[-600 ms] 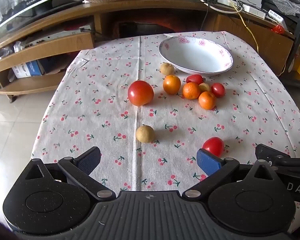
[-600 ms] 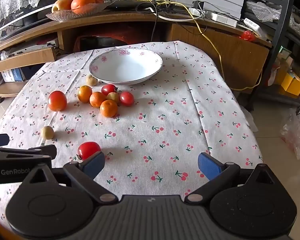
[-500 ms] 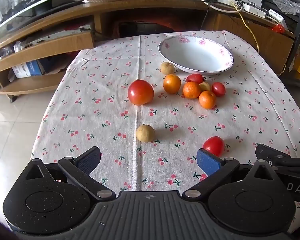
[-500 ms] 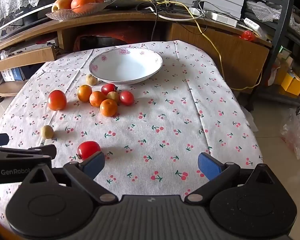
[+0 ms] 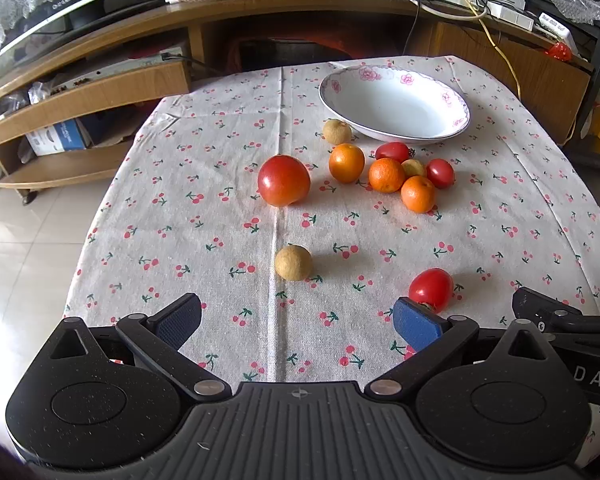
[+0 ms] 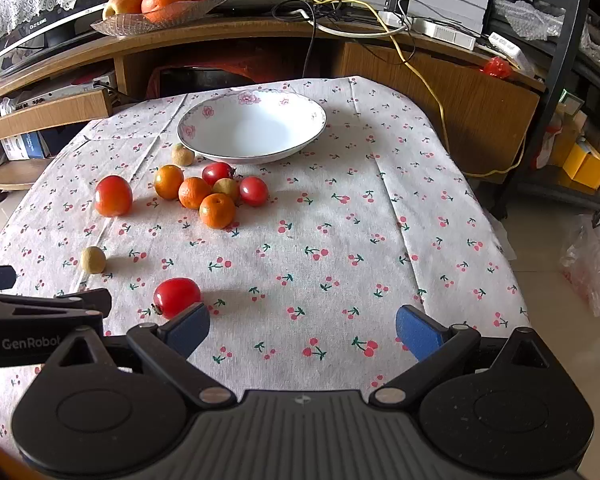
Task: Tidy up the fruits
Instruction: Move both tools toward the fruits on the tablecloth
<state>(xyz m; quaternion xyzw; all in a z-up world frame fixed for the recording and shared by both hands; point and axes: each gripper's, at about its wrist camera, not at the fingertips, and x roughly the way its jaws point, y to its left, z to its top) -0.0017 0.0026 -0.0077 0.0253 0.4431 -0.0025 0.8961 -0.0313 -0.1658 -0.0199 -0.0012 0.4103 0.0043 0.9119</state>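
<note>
Two pairs of tongs are hovering low over the near edge of the desk (image 6: 340, 216), each spread wide and gripping nothing: the left tongs (image 5: 296, 320) and the right tongs (image 6: 302, 328). Fruit is lying loose on the cherry-print cloth, none of it inside the white bowl (image 6: 204, 148) sitting toward the far end. Nearest the tongs, a small red tomato (image 6: 177, 296) is resting just beyond the right pair's left finger; the left wrist view is showing it beside that pair's right finger instead. A tan round fruit (image 5: 293, 262) is lying apart, nearer the left side. Further back, a big tomato (image 5: 284, 180) is sitting alone, with a cluster of three oranges (image 5: 386, 175) and two more small tomatoes packed together close to the bowl. Another tan fruit (image 5: 337, 131) appears to be touching the bowl's rim, though the angle is making that hard to confirm. Only the right wrist view is taking in the floor and plastic bag (image 6: 592, 264) to the right; the left view is showing tiled floor (image 5: 28, 240) on the opposite side.
</note>
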